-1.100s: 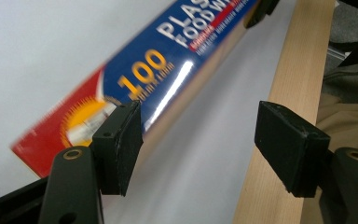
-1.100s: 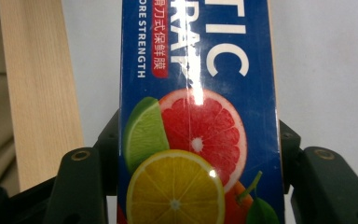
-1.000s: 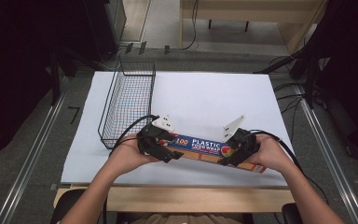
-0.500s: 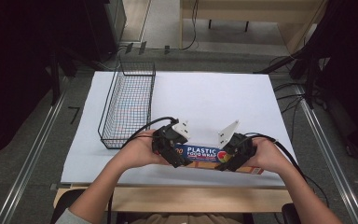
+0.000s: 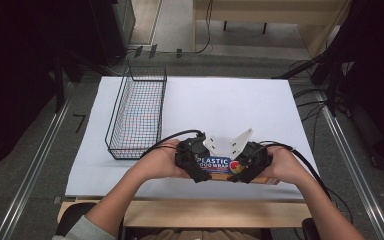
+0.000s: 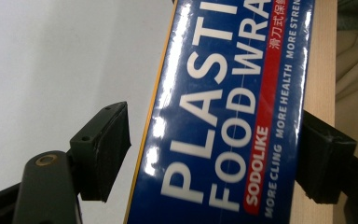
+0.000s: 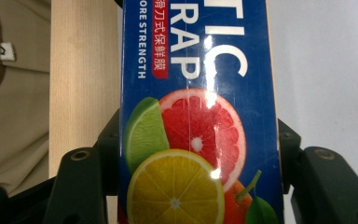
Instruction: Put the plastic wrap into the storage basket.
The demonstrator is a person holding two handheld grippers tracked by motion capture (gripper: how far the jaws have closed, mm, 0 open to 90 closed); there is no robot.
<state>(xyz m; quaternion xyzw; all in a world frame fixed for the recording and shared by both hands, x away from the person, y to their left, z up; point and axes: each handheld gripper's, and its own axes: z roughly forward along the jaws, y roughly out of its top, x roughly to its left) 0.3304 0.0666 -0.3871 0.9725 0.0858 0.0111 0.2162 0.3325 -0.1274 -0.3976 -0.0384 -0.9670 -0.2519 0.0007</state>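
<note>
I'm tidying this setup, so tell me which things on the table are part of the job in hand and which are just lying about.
In use:
- long blue cardboard box of plastic food wrap
- right gripper, shut on the box
- left gripper, jaws just opened, box between them with a gap at one pad

Lying about:
- empty black wire basket, apart from the box
- white sheet covering the table

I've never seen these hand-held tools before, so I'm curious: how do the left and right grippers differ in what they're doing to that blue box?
The left gripper has just been opening its jaws: a gap shows between one jaw and the food wrap box, which lies between them. The right gripper has its jaws pressed against both sides of the box. The left sits over the lettering, the right over the printed fruit. Both are black, hand-held, and straddle the same box at the table's near edge.
</note>
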